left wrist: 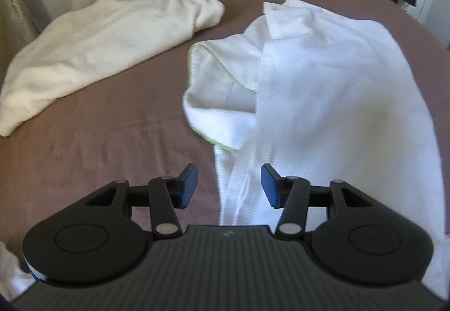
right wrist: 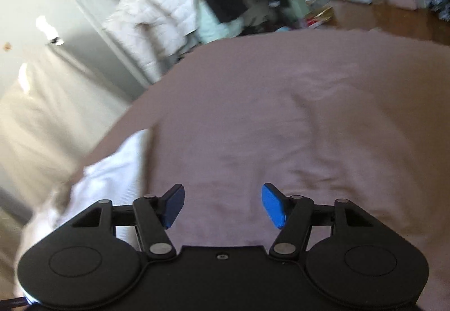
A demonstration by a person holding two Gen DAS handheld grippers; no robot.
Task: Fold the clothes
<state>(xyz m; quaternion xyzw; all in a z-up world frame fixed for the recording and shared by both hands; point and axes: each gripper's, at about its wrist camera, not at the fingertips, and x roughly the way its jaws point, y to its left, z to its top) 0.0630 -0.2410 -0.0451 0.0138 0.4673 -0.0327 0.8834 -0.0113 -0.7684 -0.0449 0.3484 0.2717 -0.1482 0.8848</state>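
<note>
White shirt (left wrist: pixel 323 92) lies crumpled at right of frame on the bed (left wrist: pixel 98 148); left gripper (left wrist: pixel 228 186), wide open and empty, straddles its near hem, likely to pinch. Right gripper (right wrist: pixel 222 205), open and empty, hovers over bare sheet.

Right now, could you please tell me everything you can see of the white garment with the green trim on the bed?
The white garment looks like a waffle-weave robe or shirt, lying rumpled and unfolded on the brown bed cover. A thin green piping edges one turned-over flap on its left side, and a flat band runs down its middle. Its lower end reaches between the open left gripper fingers, though contact is unclear. A cream towel lies apart to its left. The right wrist view shows only a blurred white edge.
</note>
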